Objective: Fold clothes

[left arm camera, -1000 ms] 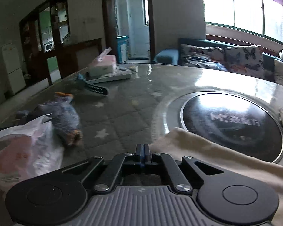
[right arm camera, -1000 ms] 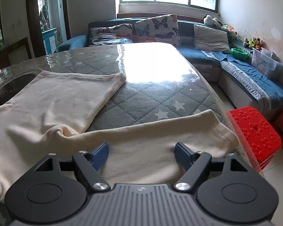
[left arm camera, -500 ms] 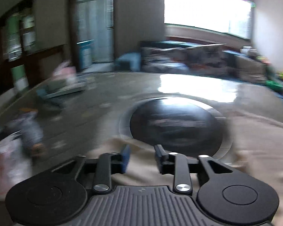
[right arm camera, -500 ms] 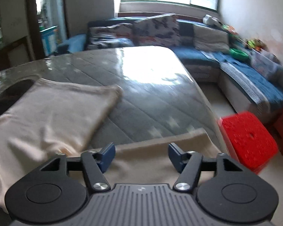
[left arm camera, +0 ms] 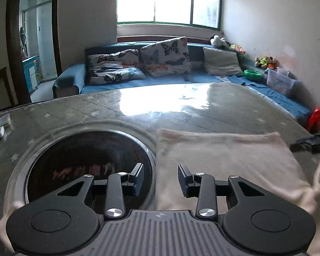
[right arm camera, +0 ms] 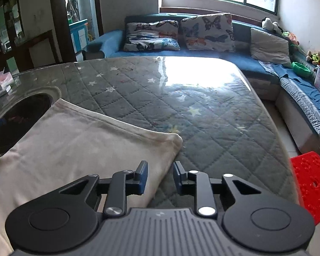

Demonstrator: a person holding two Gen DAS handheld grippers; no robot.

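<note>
Right wrist view: cream garment (right arm camera: 74,145) lies flat, perhaps stained; right gripper (right arm camera: 159,178) closing, pinching nothing

Daylight is pouring in from the window (left arm camera: 168,0) at the top of both frames, blowing out its panes to white. It is throwing a broad glare patch across the glossy counter (right arm camera: 202,79), washing out the quilted pattern there. The room's left side is sitting dim, the doorway (right arm camera: 79,17) darker. The fisheye is bending walls and corners, which are going black. The left view is looking slightly soft, the cloth (left arm camera: 224,155) smeared; the right view is staying sharper.
</note>
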